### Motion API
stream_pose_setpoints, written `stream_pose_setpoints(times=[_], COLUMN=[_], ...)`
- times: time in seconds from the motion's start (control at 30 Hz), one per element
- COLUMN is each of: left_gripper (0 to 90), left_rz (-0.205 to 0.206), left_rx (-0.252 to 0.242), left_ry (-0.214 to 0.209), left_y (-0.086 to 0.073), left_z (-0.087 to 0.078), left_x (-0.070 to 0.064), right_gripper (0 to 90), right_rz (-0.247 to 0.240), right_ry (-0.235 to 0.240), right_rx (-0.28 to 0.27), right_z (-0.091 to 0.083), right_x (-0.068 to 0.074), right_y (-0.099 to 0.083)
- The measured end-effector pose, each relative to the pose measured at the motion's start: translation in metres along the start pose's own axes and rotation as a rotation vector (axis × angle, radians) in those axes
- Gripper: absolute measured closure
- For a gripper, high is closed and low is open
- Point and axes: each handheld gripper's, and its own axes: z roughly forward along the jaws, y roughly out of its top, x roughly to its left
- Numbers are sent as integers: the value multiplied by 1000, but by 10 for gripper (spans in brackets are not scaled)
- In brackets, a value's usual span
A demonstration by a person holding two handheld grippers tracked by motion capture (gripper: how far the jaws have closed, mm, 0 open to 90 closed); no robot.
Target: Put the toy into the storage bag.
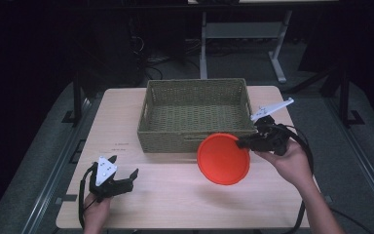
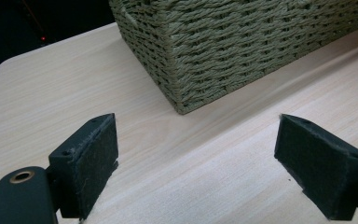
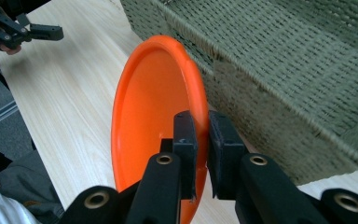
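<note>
A round orange plastic plate is clamped at its rim by the right gripper, jaws closed on either side of the edge. The plate is held tilted on edge, lifted off the light wooden table, just in front of the near wall of the rectangular olive-green woven basket, near its right corner. In the right gripper view the plate is seen just beside the basket wall; contact cannot be told. The left gripper is held low over the near-left table area, jaws set wide apart, nothing between them, well apart from the plate. The basket corner is seen ahead of it.
</note>
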Motion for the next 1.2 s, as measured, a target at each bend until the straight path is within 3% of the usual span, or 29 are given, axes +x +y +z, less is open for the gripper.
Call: stream_pose_setpoints(times=[0.33, 0.57, 1.1, 1.2], left_gripper=[129, 129, 129, 129], left_rz=[-4, -8, -22, -4], left_rx=[0, 3, -3, 16], left_ry=[2, 5, 10, 9], left_y=[-1, -1, -2, -2], left_z=[1, 1, 0, -1], left_x=[1, 1, 3, 4], right_gripper=[824, 823, 823, 823], right_rz=[-30, -35, -55, -54], right_ry=[-9, 12, -14, -20], right_rx=[-1, -16, -26, -25], right_z=[-11, -15, -15, -14], right_x=[1, 0, -4, -6], right_y=[28, 49, 83, 94])
